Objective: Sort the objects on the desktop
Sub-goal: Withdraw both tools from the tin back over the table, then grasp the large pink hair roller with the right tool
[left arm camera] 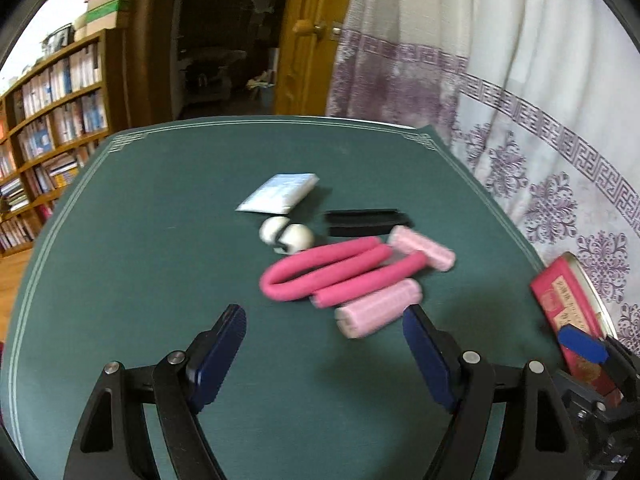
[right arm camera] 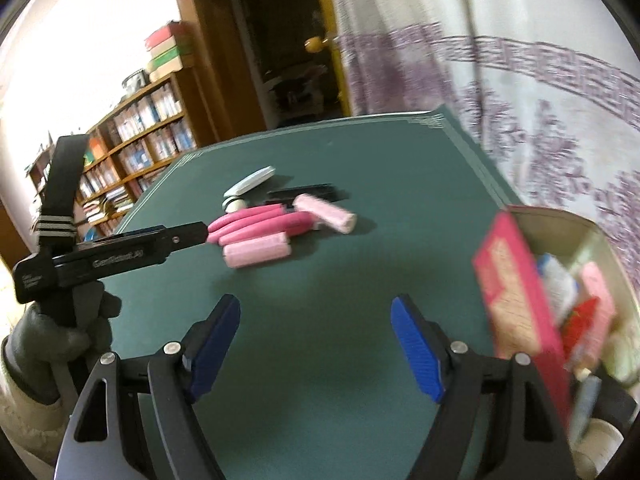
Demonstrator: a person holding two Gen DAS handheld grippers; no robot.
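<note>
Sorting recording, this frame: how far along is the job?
Partly done: the tin box already holds several items. In hand: nothing; left gripper and right gripper are both open and empty. Left on the green table: pink foam rod, two pale pink rollers, white balls, black strip, white packet.

Cluster mid-counter, all lying flat: white packet (left arm camera: 278,193) farthest back, two white balls (left arm camera: 286,234) touching just in front of it, black strip (left arm camera: 366,222) beside them. Hot-pink foam tube (left arm camera: 328,270) bent into loops in front. One pale pink roller (left arm camera: 422,248) at its far end, another (left arm camera: 378,308) touching its near side. Red-lidded tin (right arm camera: 520,280) at the counter's right edge, open, holding assorted items.
</note>
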